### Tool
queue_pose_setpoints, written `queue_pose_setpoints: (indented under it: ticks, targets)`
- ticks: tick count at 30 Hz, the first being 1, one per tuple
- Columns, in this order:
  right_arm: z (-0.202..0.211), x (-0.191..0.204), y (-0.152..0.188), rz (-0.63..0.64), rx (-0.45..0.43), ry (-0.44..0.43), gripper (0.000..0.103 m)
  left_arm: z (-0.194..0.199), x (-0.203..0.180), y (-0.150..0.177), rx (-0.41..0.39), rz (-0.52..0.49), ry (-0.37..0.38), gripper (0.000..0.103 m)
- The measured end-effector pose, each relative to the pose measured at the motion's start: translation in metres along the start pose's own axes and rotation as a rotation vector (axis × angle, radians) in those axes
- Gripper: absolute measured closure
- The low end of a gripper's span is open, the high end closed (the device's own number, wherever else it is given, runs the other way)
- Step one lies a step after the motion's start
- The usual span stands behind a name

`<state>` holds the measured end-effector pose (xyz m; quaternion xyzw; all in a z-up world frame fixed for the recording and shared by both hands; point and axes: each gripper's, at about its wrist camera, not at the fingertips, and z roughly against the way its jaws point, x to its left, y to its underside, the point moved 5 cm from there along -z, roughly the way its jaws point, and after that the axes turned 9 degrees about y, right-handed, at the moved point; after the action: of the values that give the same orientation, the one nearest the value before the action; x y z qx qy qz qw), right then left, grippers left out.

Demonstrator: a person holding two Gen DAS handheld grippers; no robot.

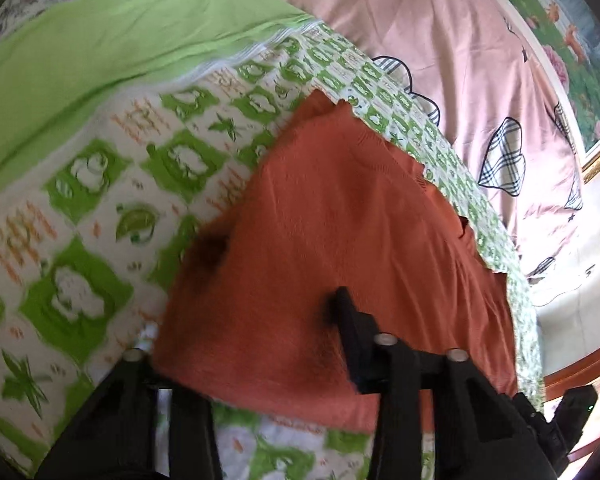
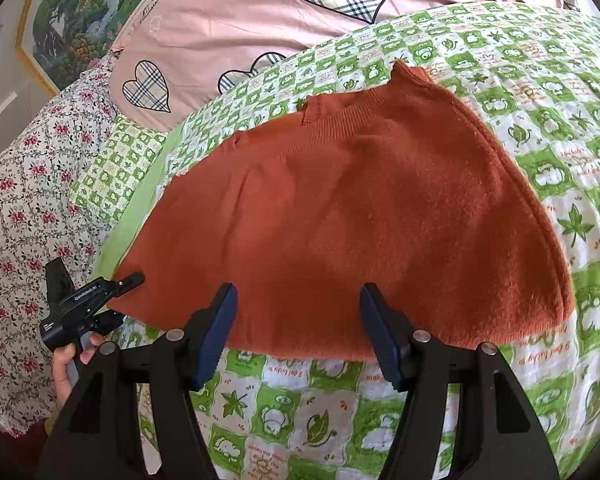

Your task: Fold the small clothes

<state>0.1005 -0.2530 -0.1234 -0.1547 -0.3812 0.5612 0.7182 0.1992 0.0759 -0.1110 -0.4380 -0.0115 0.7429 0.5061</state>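
Observation:
A rust-orange knit sweater (image 2: 360,216) lies folded flat on a green-and-white checked bed sheet (image 2: 540,92). It also shows in the left wrist view (image 1: 340,240). My right gripper (image 2: 298,300) is open, its fingers apart just above the sweater's near hem, holding nothing. My left gripper (image 1: 252,344) is open at the sweater's near left corner; its right finger (image 1: 352,320) lies on the cloth, and its left finger is hidden under the orange edge. The left gripper also shows in the right wrist view (image 2: 100,292), at the sweater's left corner, held by a hand.
A pink quilt with plaid hearts (image 2: 240,20) lies behind the sweater. A plain green fabric band (image 1: 120,48) and a floral sheet (image 2: 20,200) are to the left. A framed landscape painting (image 2: 72,12) hangs on the wall.

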Motion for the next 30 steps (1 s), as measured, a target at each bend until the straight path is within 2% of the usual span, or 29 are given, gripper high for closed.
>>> queue_pose_setpoints:
  ticks: [1, 2, 4, 7, 10, 14, 17, 21, 24, 30]
  targets:
    - [-0.001, 0.000, -0.002, 0.000, -0.001, -0.003, 0.038, -0.001, -0.003, -0.002, 0.002, -0.011, 0.003, 0.085]
    - [-0.002, -0.001, -0.004, 0.002, -0.002, -0.004, 0.038, -0.001, -0.009, -0.004, 0.002, -0.029, 0.009, 0.089]
    - [-0.004, -0.003, -0.010, 0.007, -0.008, -0.008, 0.039, 0.003, -0.023, -0.006, -0.005, -0.083, 0.002, 0.093]
    - [-0.004, -0.009, -0.020, -0.013, -0.018, -0.031, 0.039, 0.012, -0.055, -0.007, -0.018, -0.178, 0.021, 0.094]
    - [-0.004, -0.018, -0.035, -0.023, -0.032, -0.026, 0.039, 0.006, -0.102, -0.002, 0.009, -0.293, 0.065, 0.094]
    - [-0.008, -0.026, -0.055, -0.029, -0.008, -0.045, 0.038, -0.016, -0.168, 0.019, 0.052, -0.455, 0.120, 0.094]
    - [-0.017, -0.026, -0.070, -0.044, 0.041, -0.111, 0.037, -0.041, -0.199, 0.047, 0.105, -0.537, 0.129, 0.094]
    - [-0.039, -0.020, -0.084, -0.057, 0.098, -0.172, 0.029, -0.076, -0.209, 0.085, 0.198, -0.614, 0.099, 0.094]
    - [-0.064, -0.009, -0.092, -0.068, 0.150, -0.215, 0.029, -0.084, -0.207, 0.097, 0.201, -0.659, 0.059, 0.095]
    - [-0.116, 0.037, -0.111, 0.017, 0.205, -0.252, 0.029, -0.073, -0.207, 0.096, 0.181, -0.698, 0.061, 0.095]
